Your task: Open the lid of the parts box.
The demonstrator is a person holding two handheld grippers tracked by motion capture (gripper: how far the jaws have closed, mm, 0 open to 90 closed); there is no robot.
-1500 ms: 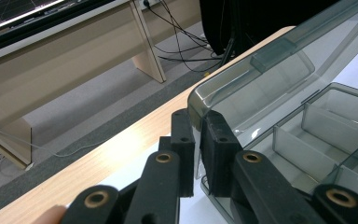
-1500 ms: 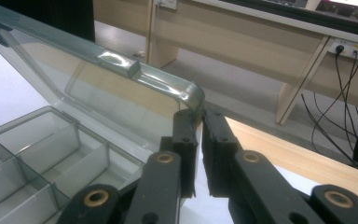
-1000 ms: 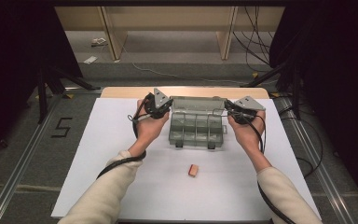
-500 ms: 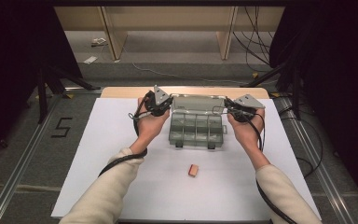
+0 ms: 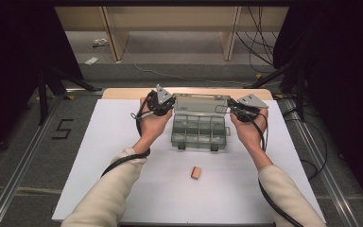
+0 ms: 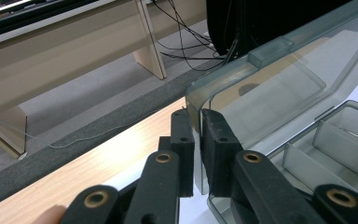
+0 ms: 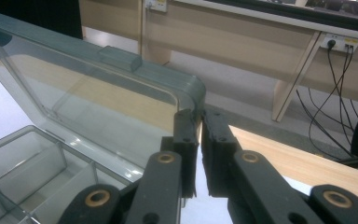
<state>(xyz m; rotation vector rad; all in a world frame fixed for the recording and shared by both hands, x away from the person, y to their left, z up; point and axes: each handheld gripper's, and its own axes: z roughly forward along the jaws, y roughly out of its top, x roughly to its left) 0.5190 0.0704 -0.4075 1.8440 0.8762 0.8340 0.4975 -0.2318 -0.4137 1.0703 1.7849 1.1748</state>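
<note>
- Translucent grey plastic lid (image 5: 201,103) is standing tilted open at the box's twelve o'clock edge; nothing has shifted over the last second, so you are probably pausing mid-swing.
- You are pinching its corners: left gripper (image 6: 196,122) at nine o'clock, right gripper (image 7: 199,122) at three.
- Compartment box (image 5: 198,132) is sitting mid-table, its visible compartments looking empty, on the white sheet (image 5: 99,156).

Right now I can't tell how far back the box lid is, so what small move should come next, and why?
Probably swing the lid a little further back with both grippers together: the left gripper and right gripper each pinch an upper lid corner, and it stands raised over the open compartment box.
</note>
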